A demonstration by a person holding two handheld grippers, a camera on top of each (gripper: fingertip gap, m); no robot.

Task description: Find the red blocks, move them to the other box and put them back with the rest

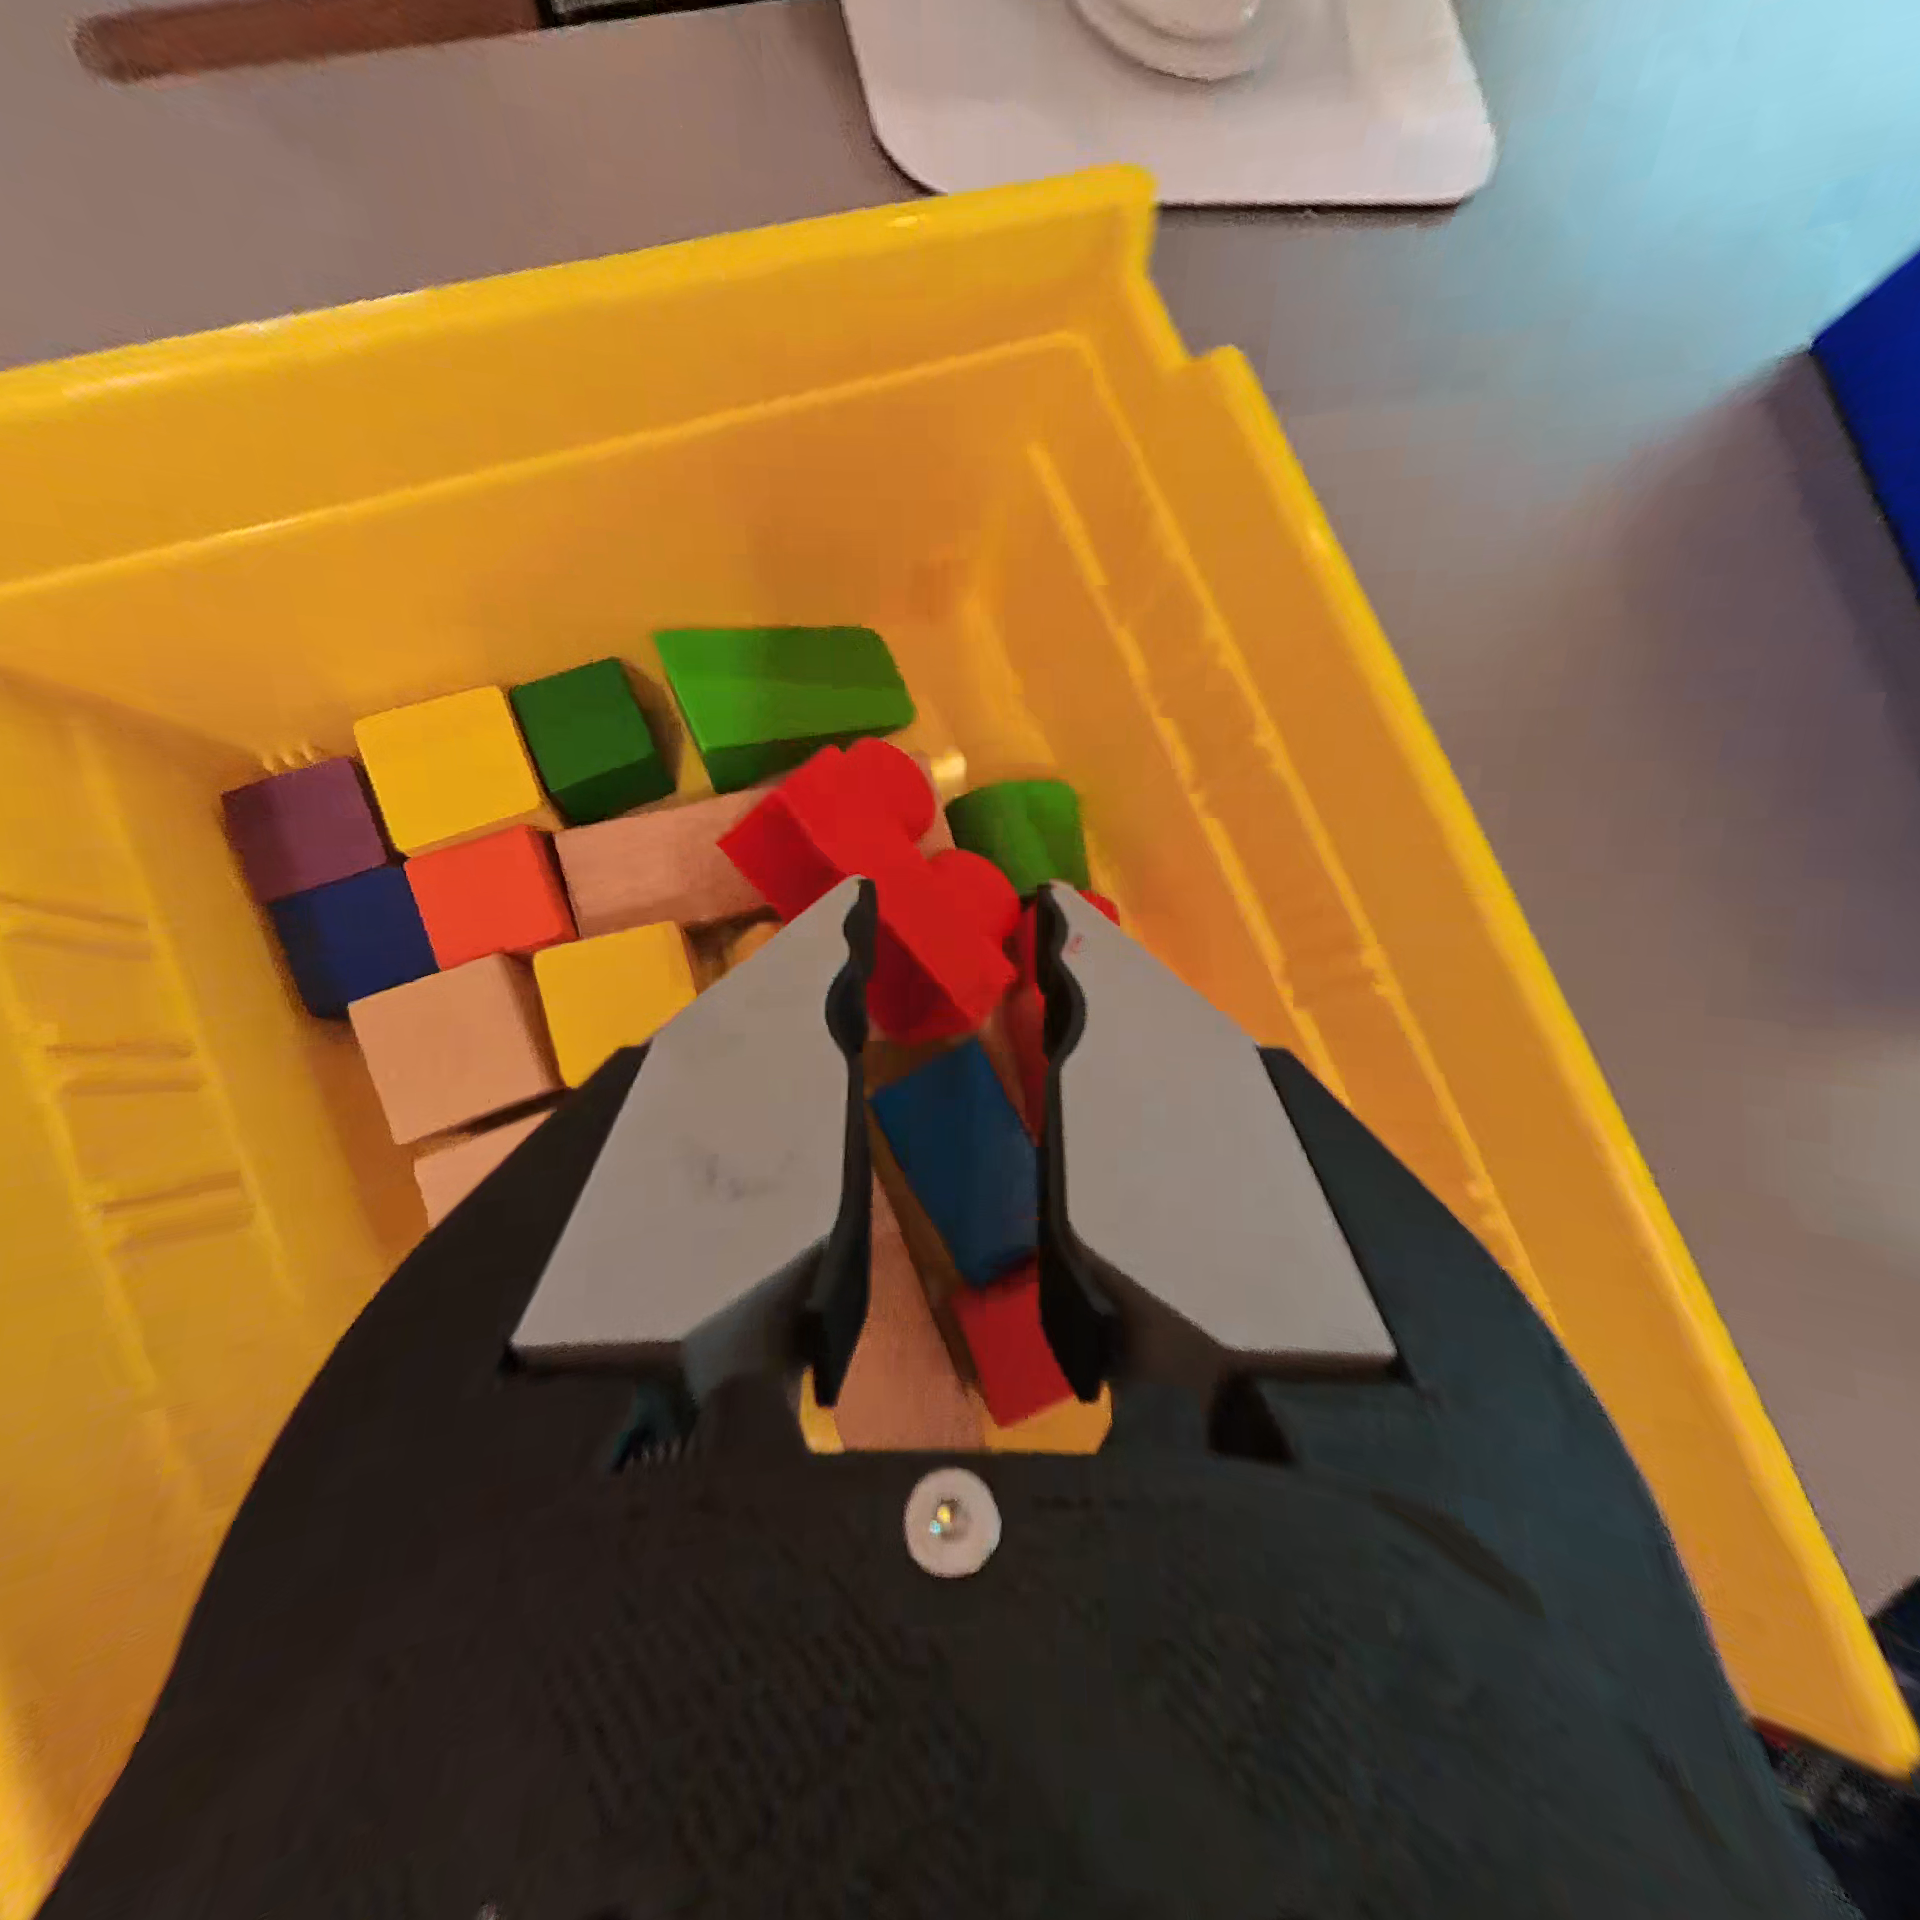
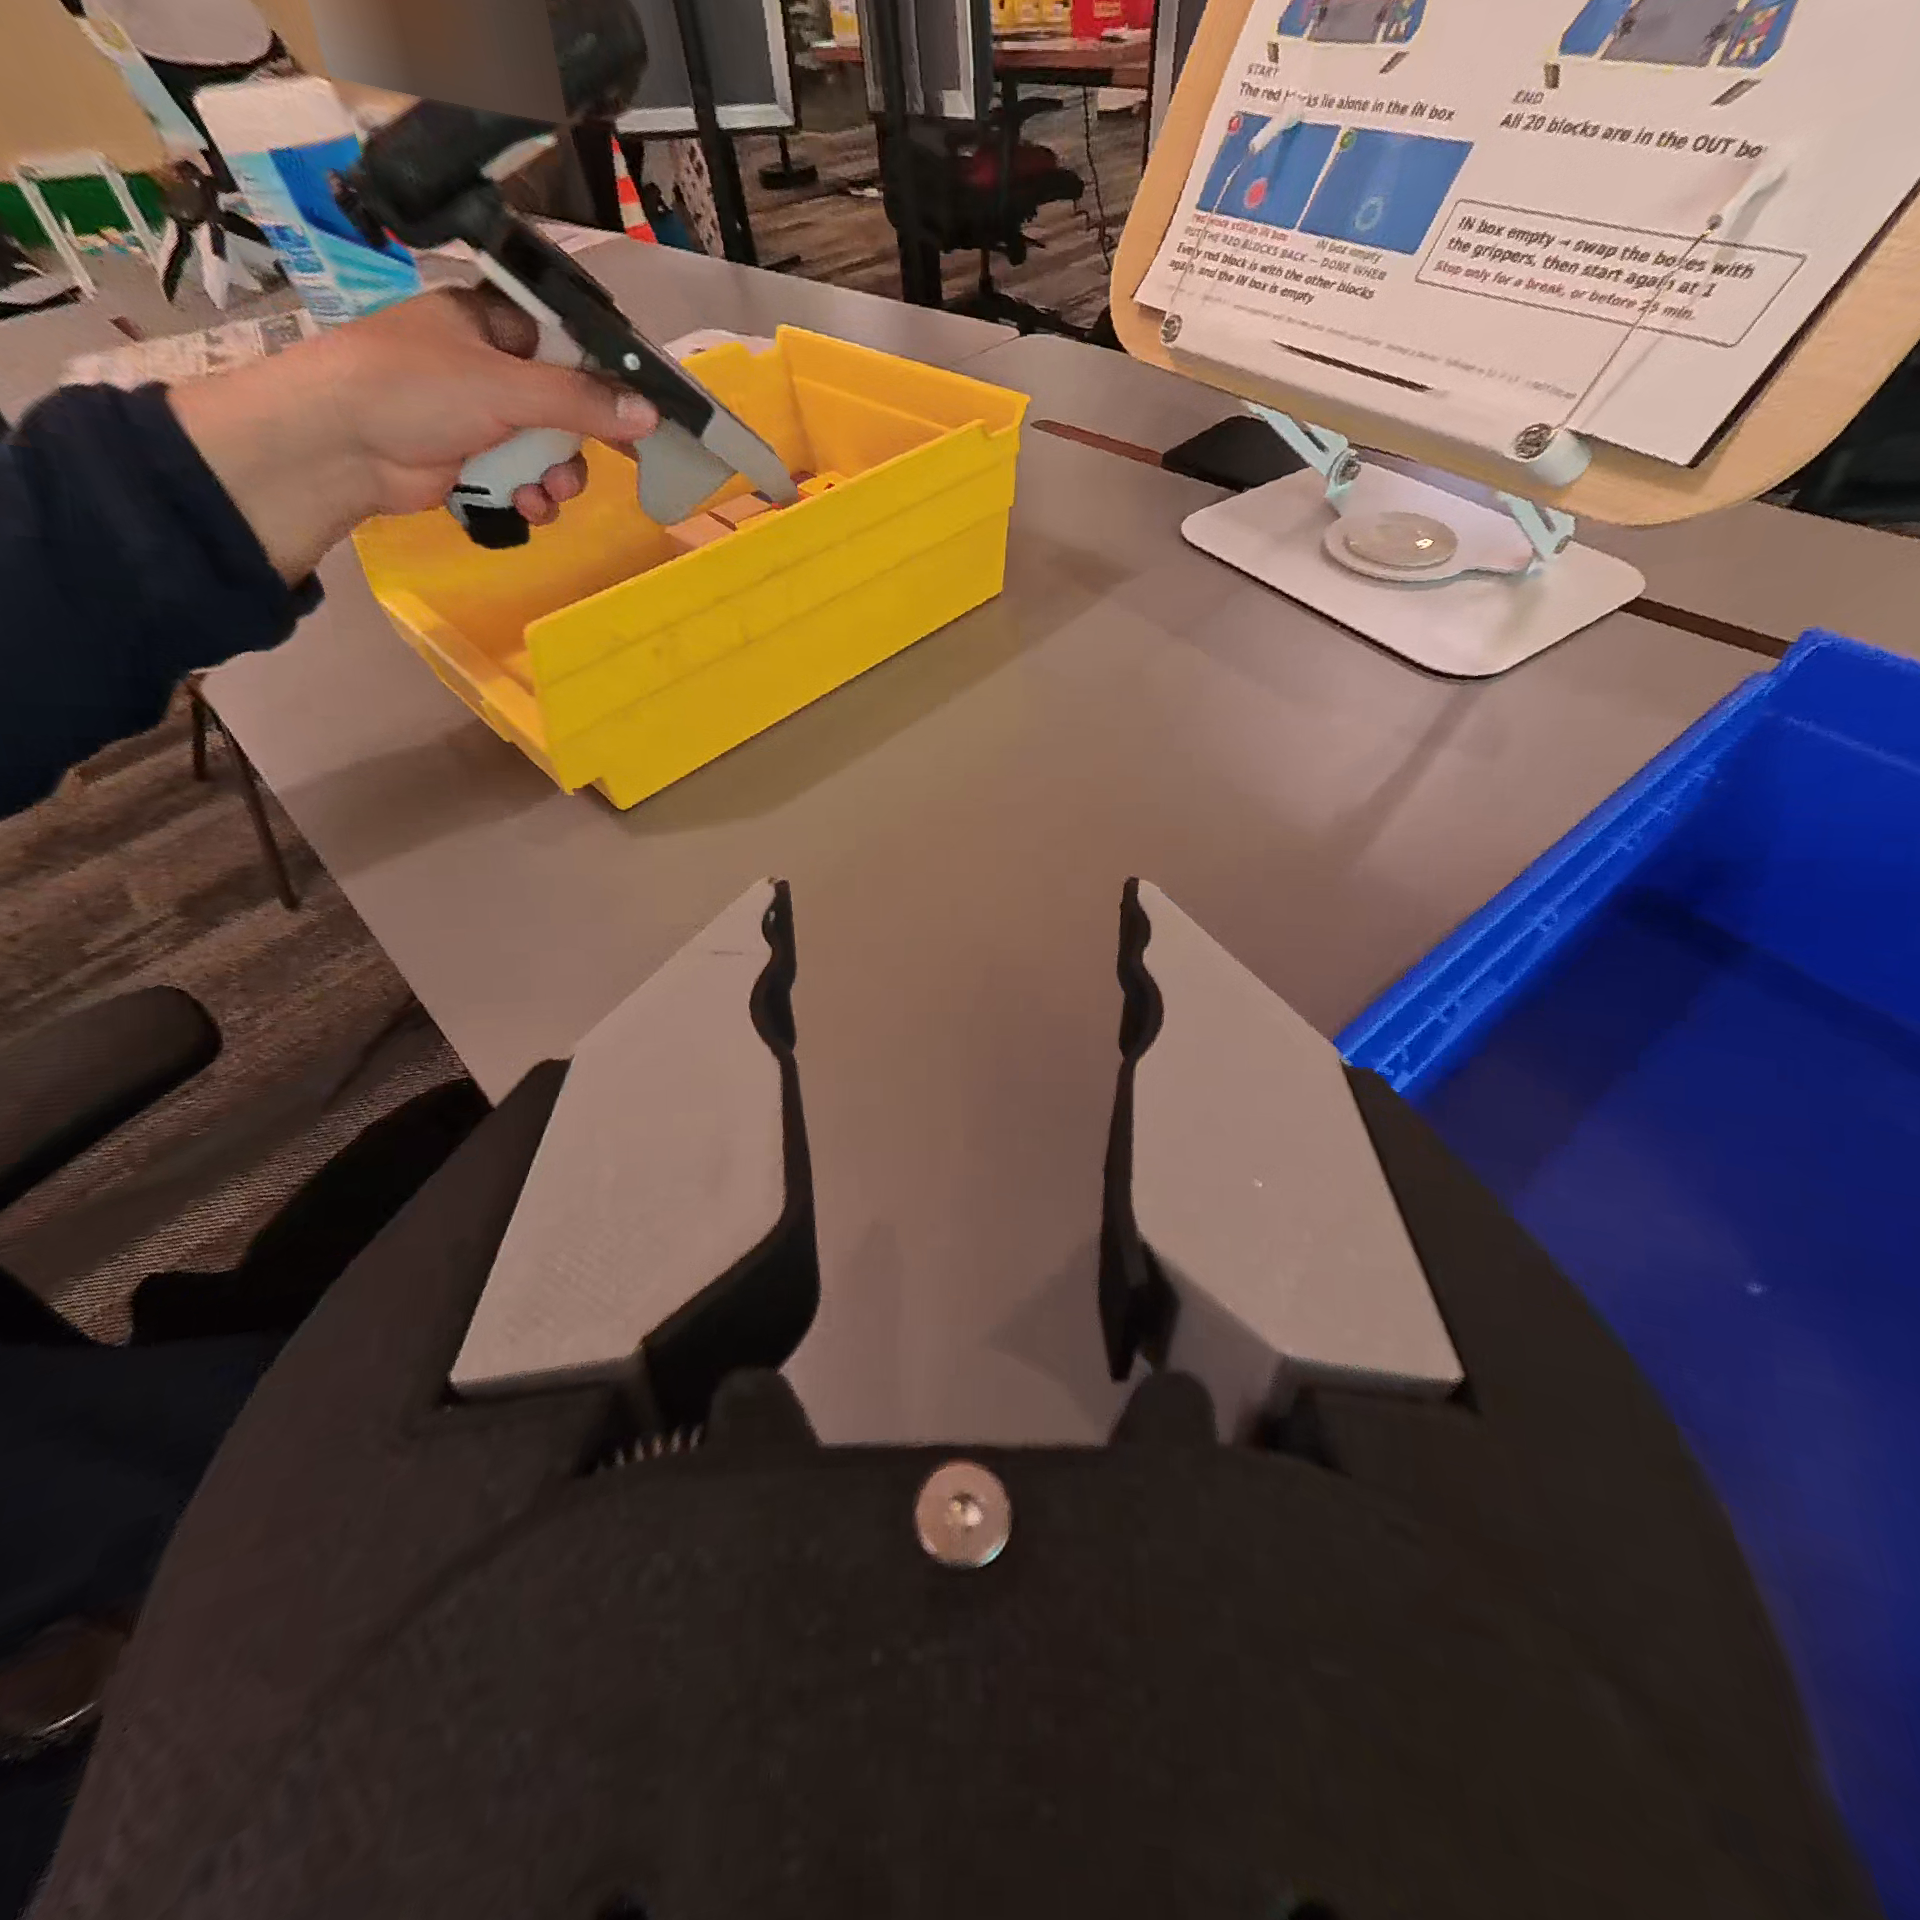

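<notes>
On the grey counter (image 2: pixel 935 831): the deep blue plastic bin (image 2: pixel 1558 904) sits at the right and shows no blocks in the part in view. The yellow plastic bin (image 1: pixel 623 416) stands well apart from it, so any carry between them is long, and a weak hold could probably drop a block on the way.
Yellow bin, risk: the red blocks lie in it, mixed with the other coloured wooden blocks. A lift from this tight heap could drag neighbours such as the green wooden wedge (image 1: pixel 779 686) or the blue wooden block (image 1: pixel 956 1153).
Red lobed wooden block (image 1: pixel 883 862), risk: it lies tilted on top of the heap. Its rounded edges could let it twist or slip out if it is pinched off-centre.
Left gripper (image 1: pixel 956 904), pose: a hand (image 2: pixel 395 416) holds it pitched steeply down into the yellow bin. Its fingers stand narrow with the red lobed block between them. One pad (image 1: pixel 857 935) lies against the block, but I cannot tell whether the other presses on it.
Right gripper (image 2: pixel 951 894), pose: it hovers level over bare counter just beside the blue bin. Its fingers are spread wide with nothing between them.
</notes>
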